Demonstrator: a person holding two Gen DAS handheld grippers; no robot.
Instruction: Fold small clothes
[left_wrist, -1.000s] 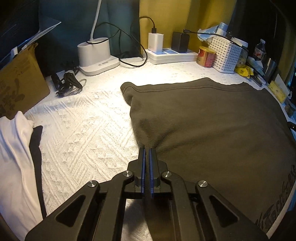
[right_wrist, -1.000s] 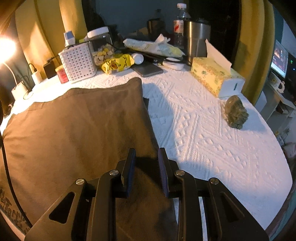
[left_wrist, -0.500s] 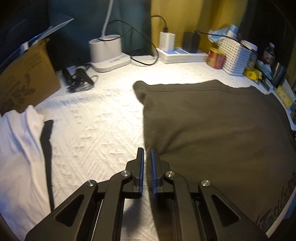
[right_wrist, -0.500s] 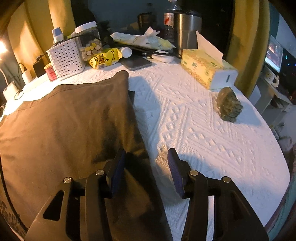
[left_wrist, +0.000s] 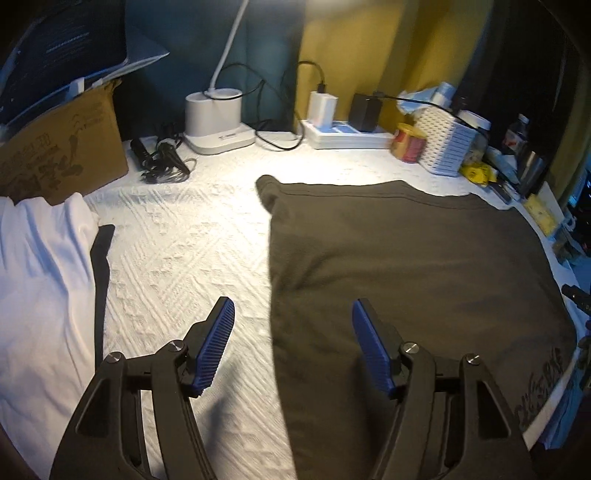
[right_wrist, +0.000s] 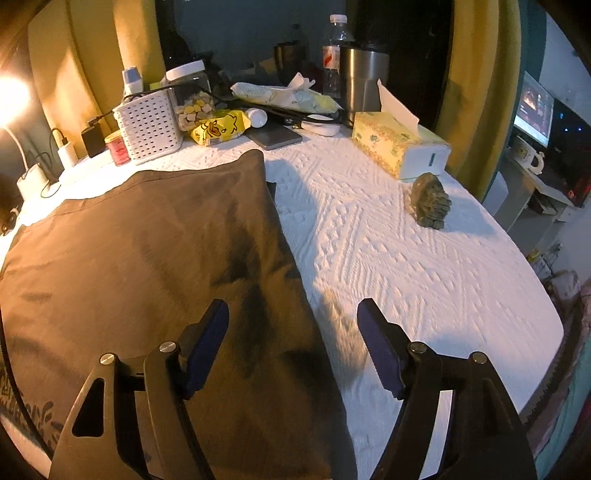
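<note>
A dark olive-brown garment lies flat on the white textured cloth, with printed lettering near its front edge. My left gripper hovers over the garment's left edge, its jaws opening, the pads clear of the fabric. In the right wrist view the same garment fills the left half. My right gripper hangs over its right edge with jaws opening wide and nothing pressed between them.
A white garment lies at the left beside a cardboard box. Along the back stand a lamp base, a power strip, a white basket, a tissue box and a steel tumbler. A small green rolled item lies at the right.
Both grippers let go of the dark garment's side edges, opened wide and lifted back slightly. The garment now lies flat on the cloth.
</note>
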